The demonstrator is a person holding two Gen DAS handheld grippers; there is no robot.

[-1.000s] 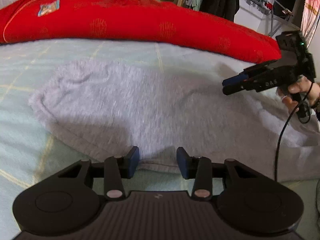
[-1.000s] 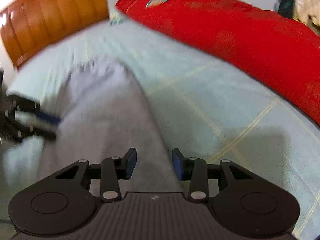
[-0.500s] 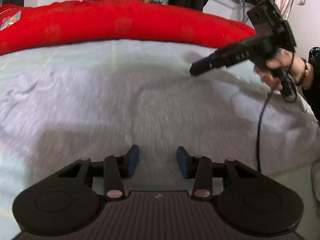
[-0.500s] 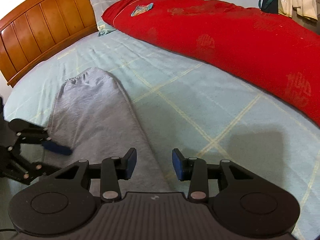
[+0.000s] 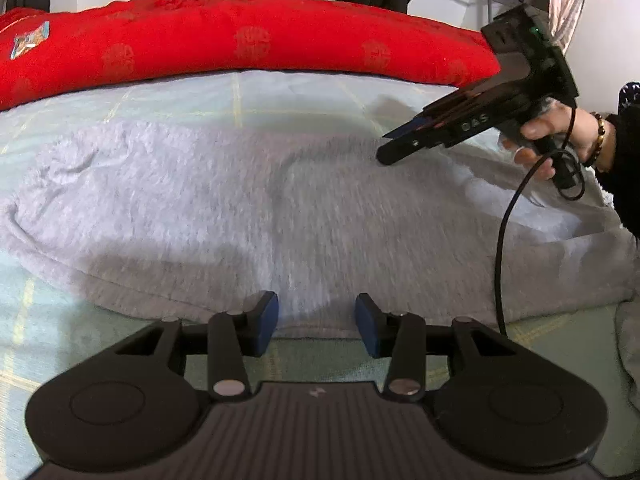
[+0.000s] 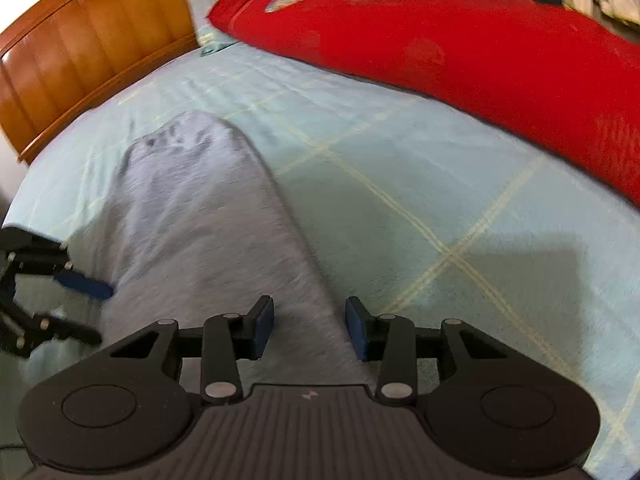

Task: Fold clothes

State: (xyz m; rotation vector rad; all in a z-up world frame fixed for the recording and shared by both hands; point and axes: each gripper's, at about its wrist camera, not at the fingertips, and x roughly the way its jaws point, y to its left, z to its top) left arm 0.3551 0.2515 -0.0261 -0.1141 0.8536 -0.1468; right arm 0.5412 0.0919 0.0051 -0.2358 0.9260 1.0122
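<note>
1 gray garment (image 5: 304, 216), edges blurred

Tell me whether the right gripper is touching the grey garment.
Cannot tell. In the left wrist view the right gripper hangs close over the grey garment, but no clear gap or contact shows.

Left wrist view: low over the near edge of the bed (image 5: 200, 92), facing across it toward the red quilt (image 5: 240, 48), close above the grey garment (image 5: 240, 200). Right wrist view: looks along the garment (image 6: 192, 216) toward the wooden headboard (image 6: 80, 48). Both share garment, quilt, sheet, and each shows the other gripper.
</note>
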